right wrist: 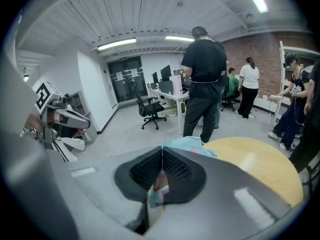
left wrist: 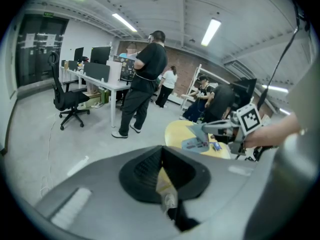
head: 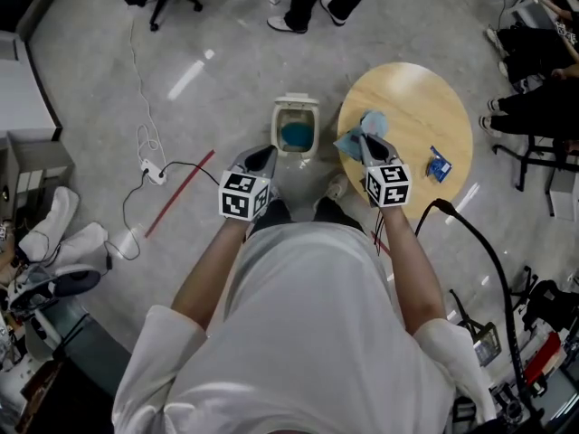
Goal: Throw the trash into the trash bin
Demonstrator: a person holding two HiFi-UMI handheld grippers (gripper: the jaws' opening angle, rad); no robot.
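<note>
1. Head view. Bin point(head: 296, 103) stands on the floor straight ahead, between the two grippers, long axis running away from the person.
   - Left gripper point(head: 262, 159) sits just beside the bin's near left corner and looks the nearer of the two.
   - Right gripper point(head: 369, 143) is over the left edge of the table point(head: 425, 98), clenched on a light blue wrapper point(head: 355, 136). The bin lies to its left and lower, so the coming move is probably a short swing left, then let go over the opening.
   - Count: one bin, one table, one small blue packet point(head: 439, 165) lying on the table near its right edge.
2. Left gripper view. Jaws are together, pinching a yellowish scrap point(left wrist: 164, 183). The bin is out of this view.
3. Right gripper view. Jaws are closed on the wrapper, which sticks out past the tips. The table's edge lies to the right.
4. Trash tally: three pieces, with one in each gripper and one on the table.
</note>
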